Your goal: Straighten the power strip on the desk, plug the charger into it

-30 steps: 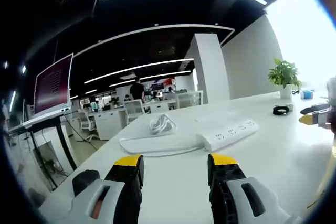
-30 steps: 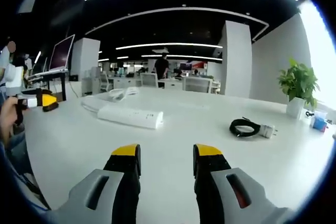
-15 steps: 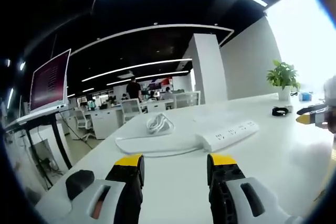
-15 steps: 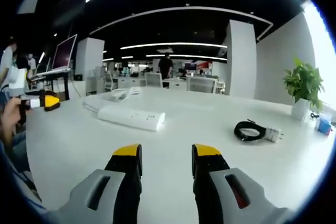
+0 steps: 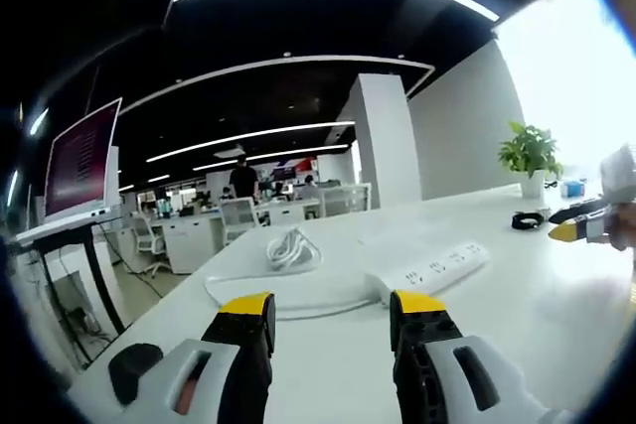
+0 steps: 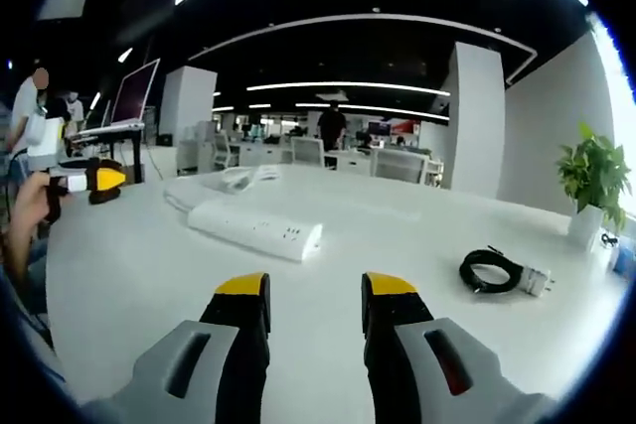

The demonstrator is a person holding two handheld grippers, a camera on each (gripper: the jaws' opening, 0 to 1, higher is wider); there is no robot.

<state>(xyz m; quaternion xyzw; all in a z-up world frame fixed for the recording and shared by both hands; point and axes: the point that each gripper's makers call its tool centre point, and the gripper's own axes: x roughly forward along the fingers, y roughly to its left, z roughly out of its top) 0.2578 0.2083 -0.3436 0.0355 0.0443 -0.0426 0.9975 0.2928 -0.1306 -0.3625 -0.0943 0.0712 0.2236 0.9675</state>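
A white power strip (image 5: 429, 269) lies askew on the white desk (image 5: 556, 315), its white cord (image 5: 289, 246) coiled behind it. In the right gripper view the power strip (image 6: 256, 228) sits ahead and to the left. A white charger (image 6: 538, 281) with a coiled black cable (image 6: 494, 270) rests at the right; it appears small and far in the left gripper view as the charger (image 5: 527, 219). My left gripper (image 5: 328, 310) is open and empty, short of the strip. My right gripper (image 6: 304, 291) is open and empty too. Each gripper appears at the edge of the other's view.
A potted plant (image 6: 594, 184) stands at the desk's far right corner beside a blue item (image 6: 626, 257). A dark object (image 5: 132, 370) lies near my left gripper on the desk (image 6: 129, 275). A monitor (image 5: 79, 158) stands at the left. Office desks, chairs and people fill the background.
Both views have shifted slightly with the hands. The power strip, cord and charger lie where they were, and both grippers remain open.
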